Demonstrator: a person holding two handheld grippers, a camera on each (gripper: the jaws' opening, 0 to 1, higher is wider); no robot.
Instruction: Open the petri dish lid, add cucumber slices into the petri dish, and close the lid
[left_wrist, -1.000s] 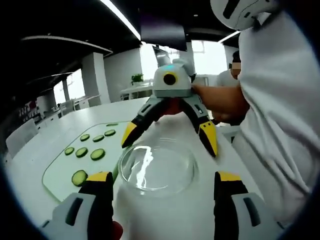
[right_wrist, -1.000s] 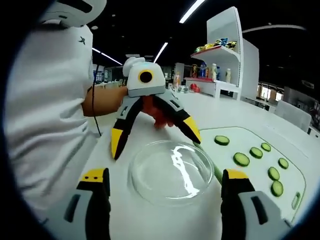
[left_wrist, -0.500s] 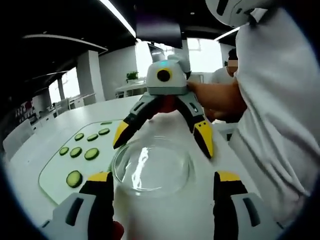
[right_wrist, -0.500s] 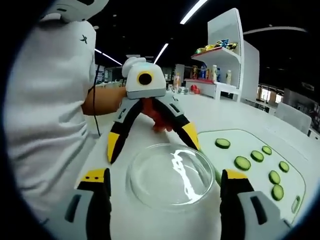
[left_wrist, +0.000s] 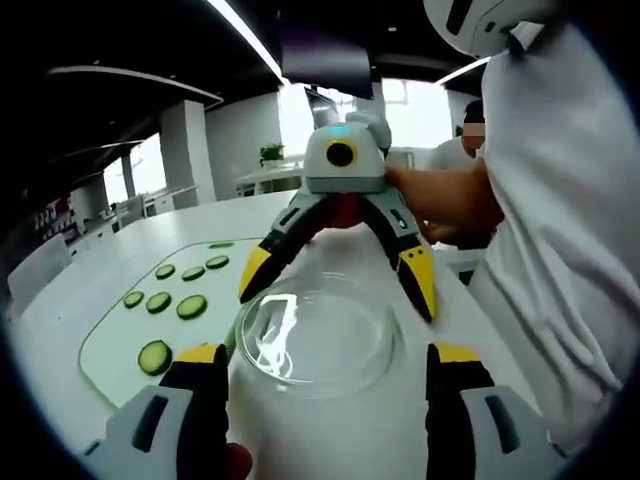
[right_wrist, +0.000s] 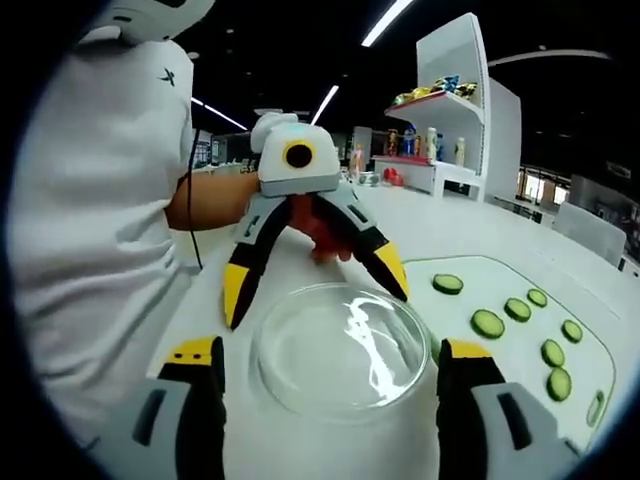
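A clear glass petri dish (left_wrist: 318, 340) (right_wrist: 340, 348) rests on the white table. My left gripper (left_wrist: 328, 355) is open, its yellow-tipped jaws standing either side of the dish. My right gripper (right_wrist: 330, 352) is open too and straddles the dish from the opposite side. Each one faces the other across the dish: the right gripper (left_wrist: 338, 285) and the left gripper (right_wrist: 315, 290) both hang spread over its far rim. Several cucumber slices (left_wrist: 192, 307) (right_wrist: 487, 323) lie on a pale green board (left_wrist: 110, 350) (right_wrist: 590, 330) beside the dish.
The person in a white shirt (left_wrist: 560, 250) (right_wrist: 90, 230) stands close against the table edge. Another person (left_wrist: 465, 150) is behind. A white shelf with bottles (right_wrist: 440, 110) stands far back. The white table (right_wrist: 450, 225) stretches beyond the board.
Both views have swayed a little sideways and back. The dish still lies between the open jaws, and nothing has been gripped or lifted.
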